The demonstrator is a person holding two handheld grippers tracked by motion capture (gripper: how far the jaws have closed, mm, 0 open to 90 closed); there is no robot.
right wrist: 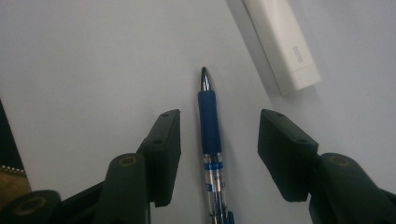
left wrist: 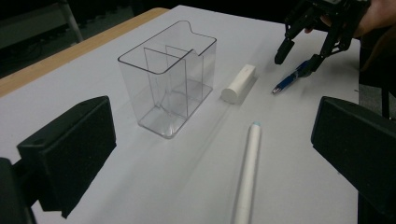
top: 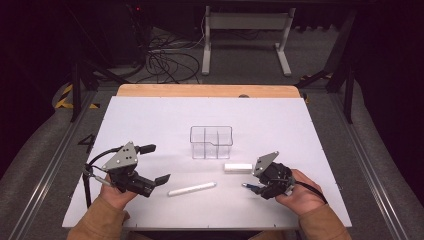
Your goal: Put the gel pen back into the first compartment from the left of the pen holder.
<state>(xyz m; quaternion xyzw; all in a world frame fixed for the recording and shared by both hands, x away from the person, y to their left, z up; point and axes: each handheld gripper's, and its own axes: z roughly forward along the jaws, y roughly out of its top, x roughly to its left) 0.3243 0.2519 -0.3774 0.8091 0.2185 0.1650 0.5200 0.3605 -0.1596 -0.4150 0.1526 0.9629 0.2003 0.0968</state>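
A blue pen [right wrist: 208, 126] lies on the white table between the jaws of my right gripper [right wrist: 219, 144]. The jaws stand on either side of its grip with a gap on each side, so this gripper is open. In the high view the right gripper [top: 257, 187] is at the front right, over the blue pen [top: 248, 186]. My left gripper [top: 156, 164] hovers at the front left, wide open with nothing between its jaws. It faces a clear divided container [left wrist: 168, 79], a white block [left wrist: 239, 83] and a long white pen [left wrist: 247, 168].
The clear container [top: 211, 142] stands mid-table with its compartments bare. The white block [top: 238, 167] lies just right of it and the white pen [top: 192, 189] lies in front. A wooden strip [top: 207, 90] runs along the table's far edge.
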